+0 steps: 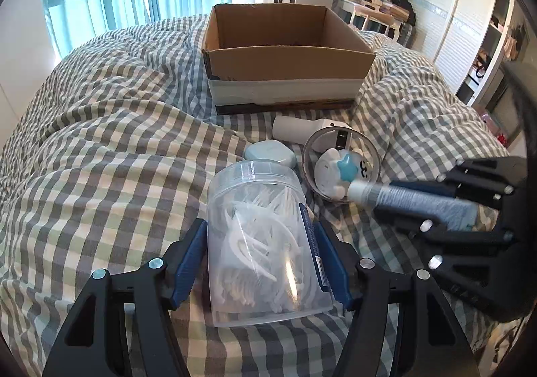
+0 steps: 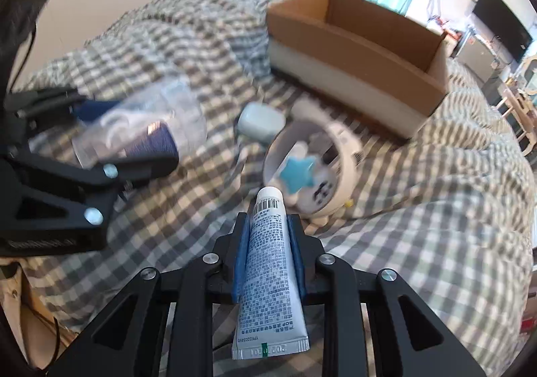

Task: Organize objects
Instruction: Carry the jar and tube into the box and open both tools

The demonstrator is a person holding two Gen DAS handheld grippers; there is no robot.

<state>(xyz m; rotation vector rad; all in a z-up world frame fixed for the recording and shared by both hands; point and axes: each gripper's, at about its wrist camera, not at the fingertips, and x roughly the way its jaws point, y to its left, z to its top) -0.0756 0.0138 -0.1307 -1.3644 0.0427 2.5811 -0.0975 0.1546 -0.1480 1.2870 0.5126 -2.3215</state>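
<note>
My left gripper (image 1: 260,236) is shut on a clear plastic jar (image 1: 261,242) of white floss picks, held above the checked bedspread. It also shows in the right wrist view (image 2: 141,132), blurred. My right gripper (image 2: 268,226) is shut on a grey-white tube (image 2: 268,263), cap end forward. In the left wrist view the right gripper (image 1: 433,209) and the tube (image 1: 402,199) sit at the right. An open cardboard box (image 1: 285,54) stands ahead on the bed; it also shows in the right wrist view (image 2: 362,51).
A small handheld fan (image 1: 339,169) with a blue star and a pale blue case (image 1: 270,153) lie on the checked bedspread (image 1: 110,142) before the box. Curtains, a television and a wardrobe stand beyond the bed.
</note>
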